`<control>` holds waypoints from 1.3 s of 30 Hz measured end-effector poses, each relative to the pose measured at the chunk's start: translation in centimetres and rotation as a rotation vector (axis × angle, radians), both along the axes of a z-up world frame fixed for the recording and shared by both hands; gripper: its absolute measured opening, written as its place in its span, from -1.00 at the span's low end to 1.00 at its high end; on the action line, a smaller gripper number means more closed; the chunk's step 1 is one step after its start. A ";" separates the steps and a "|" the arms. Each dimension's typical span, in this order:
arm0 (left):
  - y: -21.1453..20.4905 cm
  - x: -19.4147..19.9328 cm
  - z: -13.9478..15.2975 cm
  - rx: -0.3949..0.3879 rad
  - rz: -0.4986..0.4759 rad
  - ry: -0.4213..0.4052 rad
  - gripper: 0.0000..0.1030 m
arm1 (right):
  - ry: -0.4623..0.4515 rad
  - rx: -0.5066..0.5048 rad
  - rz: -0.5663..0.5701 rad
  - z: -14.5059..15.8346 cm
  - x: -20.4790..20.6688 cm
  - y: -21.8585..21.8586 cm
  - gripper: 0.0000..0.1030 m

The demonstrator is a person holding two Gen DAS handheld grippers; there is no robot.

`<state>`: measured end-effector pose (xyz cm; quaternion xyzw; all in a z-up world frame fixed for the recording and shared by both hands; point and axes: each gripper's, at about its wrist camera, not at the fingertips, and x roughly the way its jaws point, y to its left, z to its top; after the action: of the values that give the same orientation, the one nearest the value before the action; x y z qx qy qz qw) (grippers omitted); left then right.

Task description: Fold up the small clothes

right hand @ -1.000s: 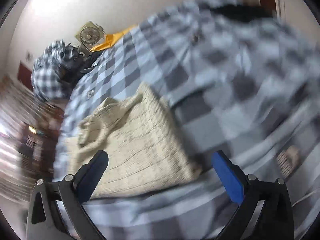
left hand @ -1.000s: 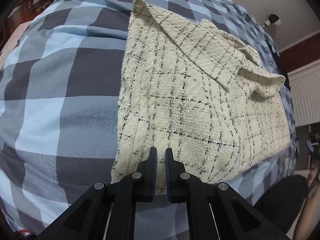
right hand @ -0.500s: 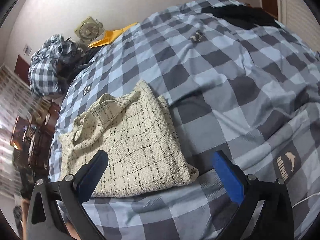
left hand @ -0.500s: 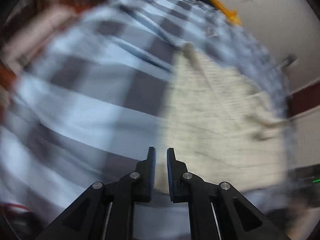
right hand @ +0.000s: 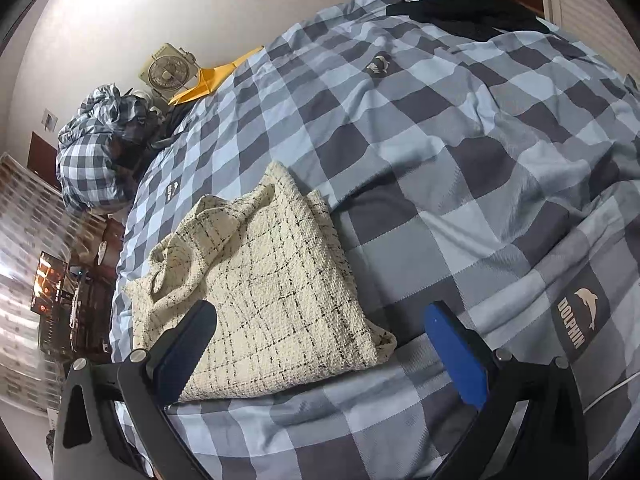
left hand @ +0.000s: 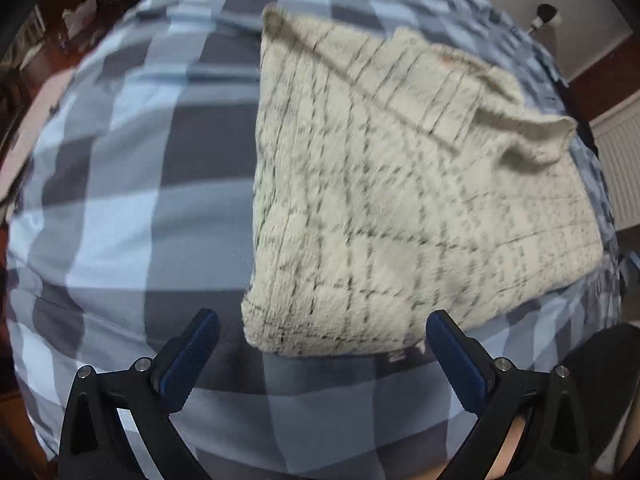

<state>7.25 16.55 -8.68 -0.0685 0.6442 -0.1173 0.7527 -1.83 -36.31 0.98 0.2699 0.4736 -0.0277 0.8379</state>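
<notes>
A cream knit garment with thin black check lines point(left hand: 400, 184) lies folded on the blue and grey checked bedspread point(left hand: 132, 208). Its near corner sits just beyond my left gripper point(left hand: 320, 344), whose jaws are opening wide with nothing between the pads. In the right wrist view the same garment point(right hand: 272, 292) lies left of centre, a rumpled sleeve on top at its far left. My right gripper point(right hand: 320, 344) hangs open above the garment's near edge and corner, holding nothing.
A black garment point(right hand: 464, 12) lies at the far end of the bed. A bundle of checked bedding point(right hand: 96, 148), a small fan point(right hand: 166, 72) and a yellow object point(right hand: 208, 80) sit by the wall. Dark furniture point(right hand: 60, 300) stands left of the bed.
The left gripper's jaws, shut a second ago, now stand wide apart, and its view swung and returned. The right view, blurred a second ago, has steadied over the garment.
</notes>
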 end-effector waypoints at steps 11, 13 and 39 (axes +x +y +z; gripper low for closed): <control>3.0 0.6 -1.6 -0.100 0.102 0.066 0.19 | 0.024 -0.003 0.006 -0.5 0.4 -0.1 0.98; 2.3 0.8 -0.9 -0.081 0.061 0.034 -0.18 | 0.026 -0.006 0.007 -0.5 0.4 -0.1 0.98; 12.0 -2.0 -0.3 -0.225 0.432 0.074 -0.76 | 0.193 -0.134 0.112 -2.7 2.2 2.2 0.98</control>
<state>5.28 28.54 -8.97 -0.2923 0.6245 -0.0220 0.7239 0.41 -34.09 -1.77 0.1825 0.5635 -0.0386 0.8048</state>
